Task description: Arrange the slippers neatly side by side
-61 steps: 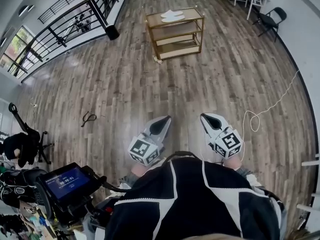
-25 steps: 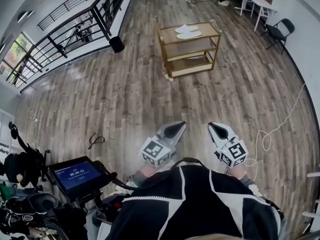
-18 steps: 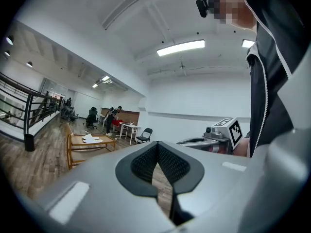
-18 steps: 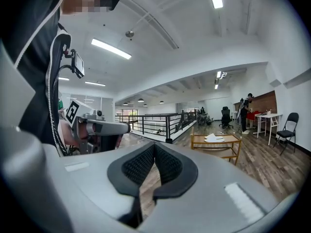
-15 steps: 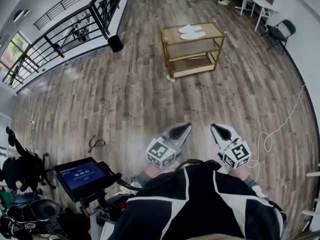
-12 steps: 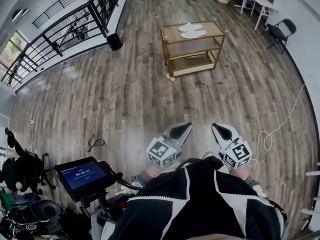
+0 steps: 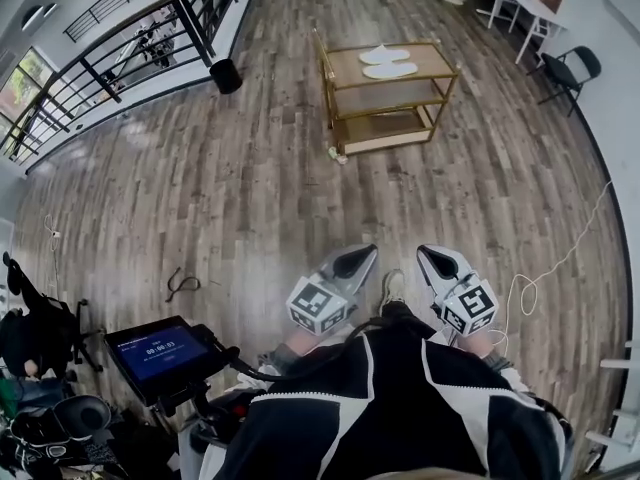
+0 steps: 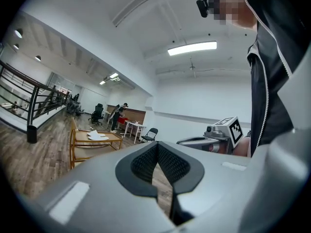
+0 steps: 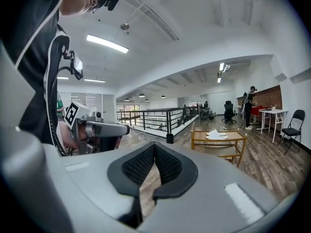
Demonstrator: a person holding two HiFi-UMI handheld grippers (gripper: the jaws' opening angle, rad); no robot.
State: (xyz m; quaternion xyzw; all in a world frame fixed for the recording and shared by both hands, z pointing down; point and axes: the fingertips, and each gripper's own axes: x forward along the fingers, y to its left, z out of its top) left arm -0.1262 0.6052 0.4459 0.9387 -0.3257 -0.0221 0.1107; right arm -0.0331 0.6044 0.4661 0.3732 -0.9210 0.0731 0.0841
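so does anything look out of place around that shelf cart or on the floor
A small scrap lies by the cart's near leg, a black strap lies loose on the floor, and a white cord trails at right. The two white slippers on top look slightly staggered.

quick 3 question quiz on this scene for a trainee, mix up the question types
1. Pick one: on which shelf of the cart do the white slippers lie? A) top B) middle C) bottom
2. True or false: the left claw is holding a slipper.
3. Fill in: the right claw is empty and its jaws are ___.

Key: 1 A. 2 false, it is shut on nothing and far from the cart. 3 shut.
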